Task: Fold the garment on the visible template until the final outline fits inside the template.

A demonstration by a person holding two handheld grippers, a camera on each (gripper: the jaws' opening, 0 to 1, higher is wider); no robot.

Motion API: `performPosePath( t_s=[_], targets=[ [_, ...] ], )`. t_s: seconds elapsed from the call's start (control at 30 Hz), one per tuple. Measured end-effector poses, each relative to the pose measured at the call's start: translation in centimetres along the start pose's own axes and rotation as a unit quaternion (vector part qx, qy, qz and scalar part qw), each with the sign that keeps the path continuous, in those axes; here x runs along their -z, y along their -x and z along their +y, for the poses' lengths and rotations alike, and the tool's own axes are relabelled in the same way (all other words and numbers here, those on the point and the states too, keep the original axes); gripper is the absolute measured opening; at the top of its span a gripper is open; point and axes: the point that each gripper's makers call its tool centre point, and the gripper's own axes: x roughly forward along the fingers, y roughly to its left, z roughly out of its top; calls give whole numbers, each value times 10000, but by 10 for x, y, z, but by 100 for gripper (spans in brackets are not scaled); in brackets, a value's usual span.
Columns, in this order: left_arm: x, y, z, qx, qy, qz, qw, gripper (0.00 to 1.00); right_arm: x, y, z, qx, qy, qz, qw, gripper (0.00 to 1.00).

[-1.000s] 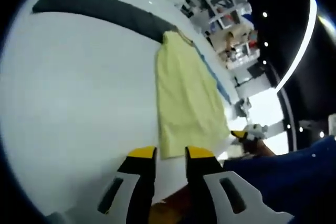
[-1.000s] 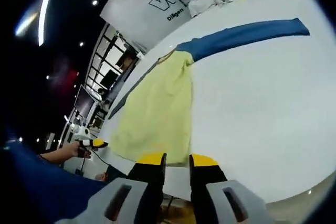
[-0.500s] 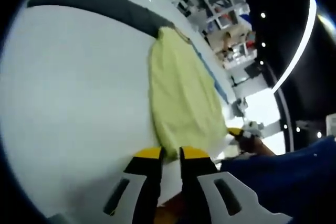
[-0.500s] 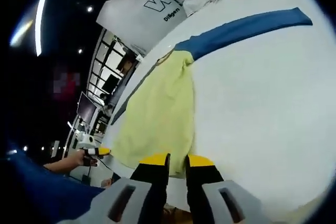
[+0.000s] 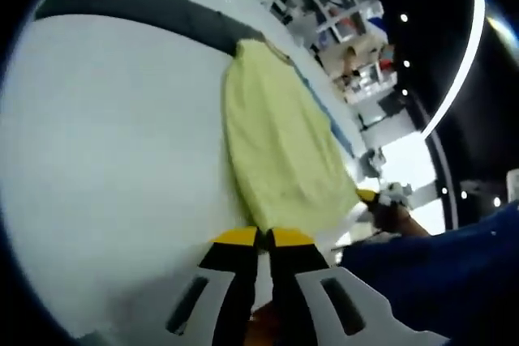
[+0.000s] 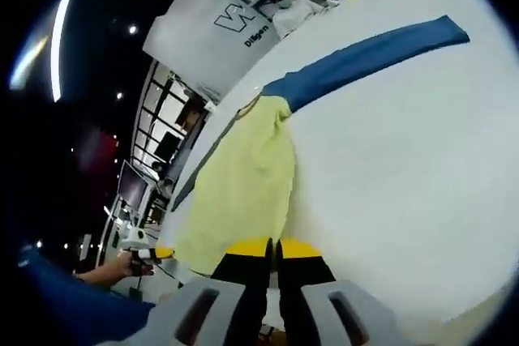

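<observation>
Both views look low along the table (near edge), sharing the garment.

Garment flat on table, far end over tape strip, near edge btwn both grippers' jaws.

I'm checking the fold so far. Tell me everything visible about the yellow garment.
The yellow garment is pale, soft-looking cloth, folded into a long narrow strip lying flat on the white table. Its far end meets the dark blue tape strip. The left gripper and right gripper each have their jaws closed at a corner of its near edge.
</observation>
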Motion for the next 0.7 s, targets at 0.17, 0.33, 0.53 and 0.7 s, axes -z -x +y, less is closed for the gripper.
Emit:
performPosePath(
  t_s=[0.17, 0.33, 0.53, 0.7],
  targets=[
    [7, -4, -12, 95, 48, -75, 9999, 1, -5, 16, -6, 15, -680, -432, 9968, 0],
    [14, -7, -15, 119, 118, -88, 9998, 1, 3, 18, -11, 92, -946, -572, 9938, 0],
    [16, -1, 0, -3, 316, -164, 9994, 1, 18, 12, -4, 109, -1078, -500, 9929, 0],
    [10, 5, 2, -10, 349, -236, 9991, 1, 26, 1, 11, 16, -941, -345, 9950, 0]
  ],
)
